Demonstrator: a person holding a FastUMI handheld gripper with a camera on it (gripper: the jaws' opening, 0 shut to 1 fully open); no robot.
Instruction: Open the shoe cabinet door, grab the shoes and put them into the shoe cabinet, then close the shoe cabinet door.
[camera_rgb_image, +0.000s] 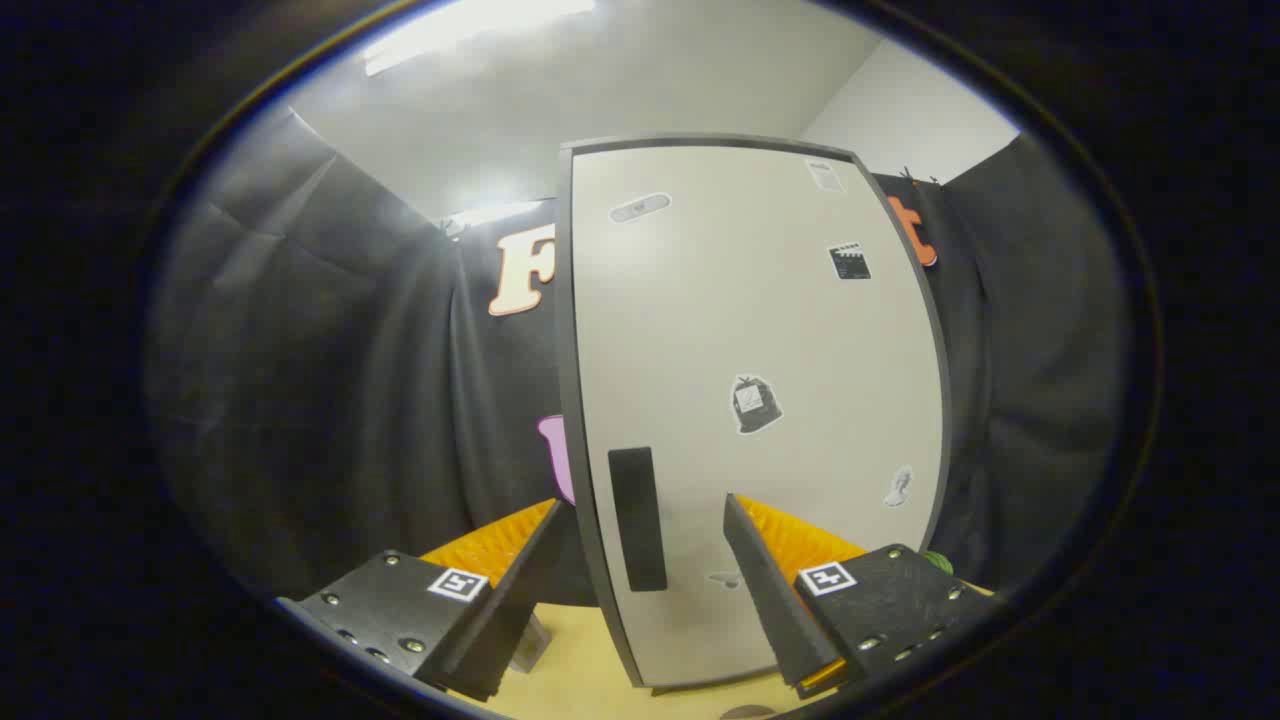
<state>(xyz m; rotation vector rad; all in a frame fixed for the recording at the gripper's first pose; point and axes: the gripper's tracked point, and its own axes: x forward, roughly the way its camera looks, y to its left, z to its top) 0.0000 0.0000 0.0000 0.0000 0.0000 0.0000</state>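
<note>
- Straight ahead of the claw (640, 515), at twelve o'clock, stands the shoe cabinet (760, 400), a tall pale box with a dark frame, upright on a light wooden surface (580, 665).
- The claw is spread wide and pinches nothing; the cabinet's left edge and its dark handle (637, 518) sit in the gap between the two fingers, beyond the fingertips.
- The handle is a narrow dark bar, long axis vertical, low on the door near its left edge, at about eleven o'clock from the right finger (775, 590).
- The door (800, 330) looks closed, its flat face turned toward the claw; the cabinet's long axis runs twelve to six.
- Stickers dot the door: an oval one (640, 207) at upper left, a paper label (826, 175) at upper right, a clapperboard picture (850, 261) below it, a dark badge (755, 404) at mid-door, a small pale one (899, 486) at lower right. Any writing on them is too small to read.
- Each finger carries a square black-and-white marker (458, 584).
- Something small and green (938, 561) peeks out at three o'clock of the right finger.
</note>
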